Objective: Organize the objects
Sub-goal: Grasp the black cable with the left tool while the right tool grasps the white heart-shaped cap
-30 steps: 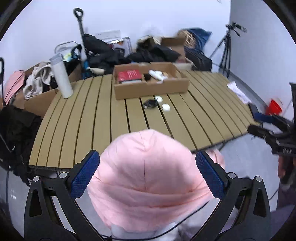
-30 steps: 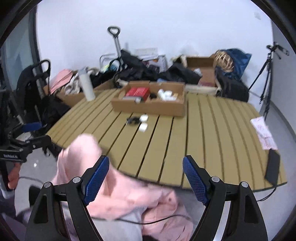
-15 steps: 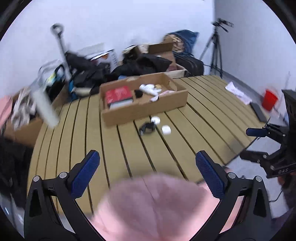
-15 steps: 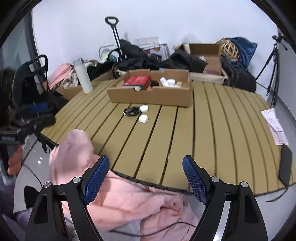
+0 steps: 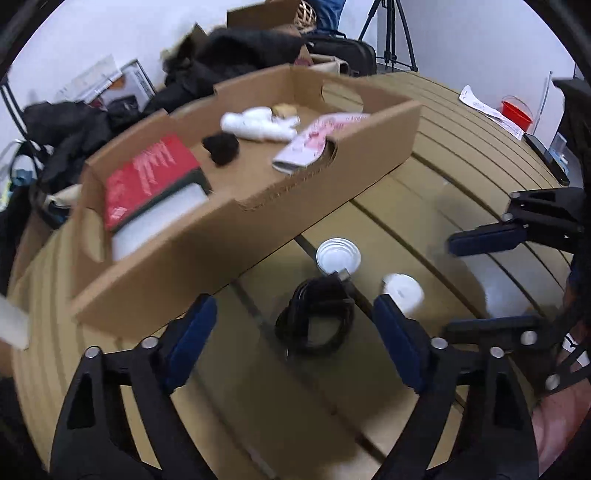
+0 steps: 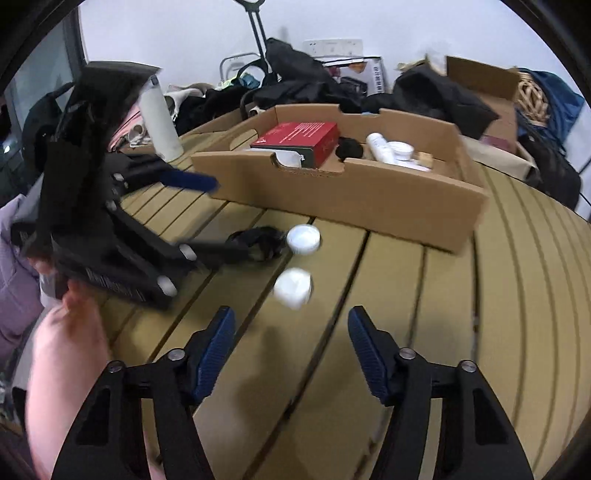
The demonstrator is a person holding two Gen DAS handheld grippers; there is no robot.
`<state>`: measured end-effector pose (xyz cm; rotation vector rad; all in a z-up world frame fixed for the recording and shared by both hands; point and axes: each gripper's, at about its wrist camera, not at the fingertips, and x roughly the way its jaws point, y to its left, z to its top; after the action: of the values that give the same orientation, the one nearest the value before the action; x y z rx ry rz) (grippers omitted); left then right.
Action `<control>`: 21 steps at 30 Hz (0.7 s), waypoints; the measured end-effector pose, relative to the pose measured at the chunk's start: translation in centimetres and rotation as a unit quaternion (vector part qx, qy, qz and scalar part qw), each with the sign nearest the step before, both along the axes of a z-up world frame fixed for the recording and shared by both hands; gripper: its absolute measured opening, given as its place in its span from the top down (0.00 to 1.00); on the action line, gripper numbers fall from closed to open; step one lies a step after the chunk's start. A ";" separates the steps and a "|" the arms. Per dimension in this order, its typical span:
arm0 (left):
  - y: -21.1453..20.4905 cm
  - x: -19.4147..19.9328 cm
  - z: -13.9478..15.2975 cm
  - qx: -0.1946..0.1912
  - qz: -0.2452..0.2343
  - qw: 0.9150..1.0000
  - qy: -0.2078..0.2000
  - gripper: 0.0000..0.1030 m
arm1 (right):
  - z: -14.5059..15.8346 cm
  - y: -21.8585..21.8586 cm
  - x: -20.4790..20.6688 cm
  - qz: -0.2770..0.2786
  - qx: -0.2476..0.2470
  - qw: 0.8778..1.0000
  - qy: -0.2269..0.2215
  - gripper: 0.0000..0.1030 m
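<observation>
A coiled black cable (image 5: 317, 317) lies on the slatted table between the fingers of my open left gripper (image 5: 295, 332). A white round lid (image 5: 338, 255) and a white jar (image 5: 402, 291) sit beside it. The cardboard tray (image 5: 207, 236) behind holds a red book (image 5: 147, 177), a black ball, white bottles and a pink packet. My open right gripper (image 6: 291, 350) hovers just short of the white jar (image 6: 293, 287); the lid (image 6: 303, 239) and cable (image 6: 258, 242) lie beyond it. The left gripper (image 6: 207, 218) shows in the right wrist view, around the cable.
A white bottle (image 6: 160, 118) stands at the table's far left. Black bags, clothes and boxes (image 6: 424, 92) pile behind the table. A tripod (image 5: 388, 33), paper, a phone (image 5: 546, 155) and a red tub (image 5: 517, 110) are at the right.
Both grippers moved forward over the table, close to the small items. The left gripper now straddles the black cable. The pink garment has left both views.
</observation>
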<state>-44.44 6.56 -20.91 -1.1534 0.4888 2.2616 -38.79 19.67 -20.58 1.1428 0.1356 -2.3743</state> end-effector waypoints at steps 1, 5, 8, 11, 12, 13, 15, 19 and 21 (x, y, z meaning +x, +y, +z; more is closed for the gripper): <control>0.1 -0.4 -0.7 0.005 0.000 1.000 -0.006 0.22 | -0.6 -0.4 -0.8 0.009 0.005 1.000 0.000 0.48; -0.8 -0.8 -1.4 0.051 -0.007 0.999 -0.008 0.51 | -1.5 -1.4 -2.0 0.036 0.019 0.999 0.005 0.64; -1.0 -0.3 -1.2 0.049 0.000 0.999 0.004 0.66 | -1.5 -1.4 -2.3 0.036 0.018 0.999 0.001 0.71; -0.8 0.5 -1.1 0.036 0.001 0.999 0.015 0.66 | -1.4 -1.3 -2.2 0.033 0.020 0.999 0.002 0.71; -0.8 0.7 -1.0 0.029 0.004 0.999 0.017 0.66 | -1.3 -1.3 -2.1 0.030 0.023 0.999 0.003 0.71; -0.8 1.2 -0.7 0.021 0.008 0.999 0.022 0.67 | -1.3 -1.2 -2.0 0.025 0.026 0.999 0.001 0.71; -1.4 2.3 0.6 0.017 0.024 0.999 0.033 0.71 | -0.6 -0.9 -1.6 0.016 0.022 1.000 -0.006 0.71; -4.5 6.5 6.4 0.041 0.075 0.993 0.077 0.71 | 3.8 0.7 2.1 -0.002 0.022 0.999 0.025 0.71; -6.1 9.4 9.2 0.062 0.093 0.989 0.102 0.71 | 6.2 1.9 4.3 -0.017 0.023 0.999 0.043 0.71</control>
<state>-35.08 0.47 -11.71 -0.9446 0.3247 2.5476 -34.45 21.54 -14.34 1.0721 0.2020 -2.4619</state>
